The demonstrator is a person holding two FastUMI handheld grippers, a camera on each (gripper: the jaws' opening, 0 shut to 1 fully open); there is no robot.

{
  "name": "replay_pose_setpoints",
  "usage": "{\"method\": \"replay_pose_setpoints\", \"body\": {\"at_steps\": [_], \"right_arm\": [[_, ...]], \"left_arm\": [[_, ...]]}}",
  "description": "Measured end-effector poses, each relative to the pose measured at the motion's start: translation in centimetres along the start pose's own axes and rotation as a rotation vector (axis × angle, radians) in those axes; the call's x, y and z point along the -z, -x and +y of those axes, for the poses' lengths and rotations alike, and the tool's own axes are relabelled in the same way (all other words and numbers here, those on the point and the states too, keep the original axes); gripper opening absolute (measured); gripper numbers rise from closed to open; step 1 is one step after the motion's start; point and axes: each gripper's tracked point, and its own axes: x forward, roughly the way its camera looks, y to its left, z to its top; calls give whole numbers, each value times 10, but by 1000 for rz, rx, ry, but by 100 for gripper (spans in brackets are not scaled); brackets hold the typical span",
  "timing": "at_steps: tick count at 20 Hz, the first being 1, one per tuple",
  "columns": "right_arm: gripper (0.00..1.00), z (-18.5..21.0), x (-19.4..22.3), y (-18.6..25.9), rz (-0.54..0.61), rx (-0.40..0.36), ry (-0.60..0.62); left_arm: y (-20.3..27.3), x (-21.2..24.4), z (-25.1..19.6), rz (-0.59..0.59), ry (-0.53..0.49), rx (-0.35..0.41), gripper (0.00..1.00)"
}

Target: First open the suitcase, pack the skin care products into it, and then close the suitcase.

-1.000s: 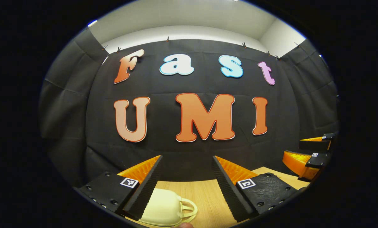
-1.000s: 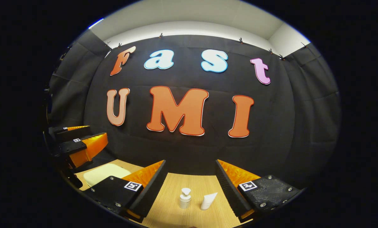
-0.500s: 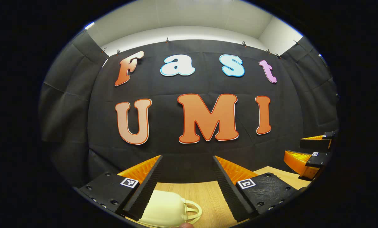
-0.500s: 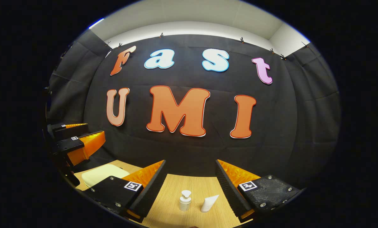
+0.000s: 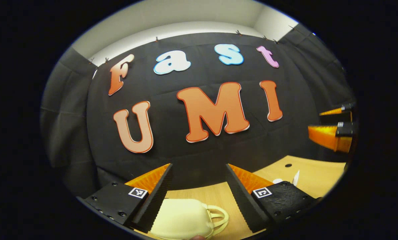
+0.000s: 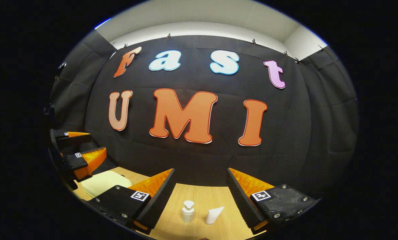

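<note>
In the left gripper view, the left gripper (image 5: 199,180) has its fingers spread wide with nothing between them, hanging above the wooden table (image 5: 215,196). Right under it, at the bottom edge, sits the small cream suitcase (image 5: 182,218), lid down, its handle (image 5: 218,216) sticking out to the right. Something rounded peeks in at the very bottom, might be a fingertip, hard to say.

In the right gripper view, the right gripper (image 6: 200,185) is spread apart too, gripping nothing. Just past its fingers stand the skin care products: a little white pump bottle (image 6: 187,211) upright, and a white tube (image 6: 213,215) just beside it on the right, leaning a bit. They're near each other but not touching.

Farther left in that view you can see the suitcase again, pale and flat on the table, with the left gripper above it. Behind everything hangs the black cloth wall (image 6: 318,133).
</note>
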Motion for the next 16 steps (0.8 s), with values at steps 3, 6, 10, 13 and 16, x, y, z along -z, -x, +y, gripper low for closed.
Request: {"method": "replay_pose_setpoints", "body": {"at_steps": [3, 6, 10, 13, 16], "right_arm": [[96, -10, 5, -2, 6, 8, 10], [96, -19, 8, -3, 11, 16, 3], [96, -36, 12, -5, 17, 37, 13], [96, -47, 16, -5, 26, 55, 16], [96, -58, 21, -5, 36, 80, 16]], "left_arm": [[-5, 34, -12, 60, -146, 23, 98], [-9, 69, -34, 111, -271, 65, 98], [-8, 125, -63, 183, -410, 139, 98], [-16, 161, -77, 234, -517, 174, 97], [-28, 198, -82, 289, -596, 196, 94]]}}
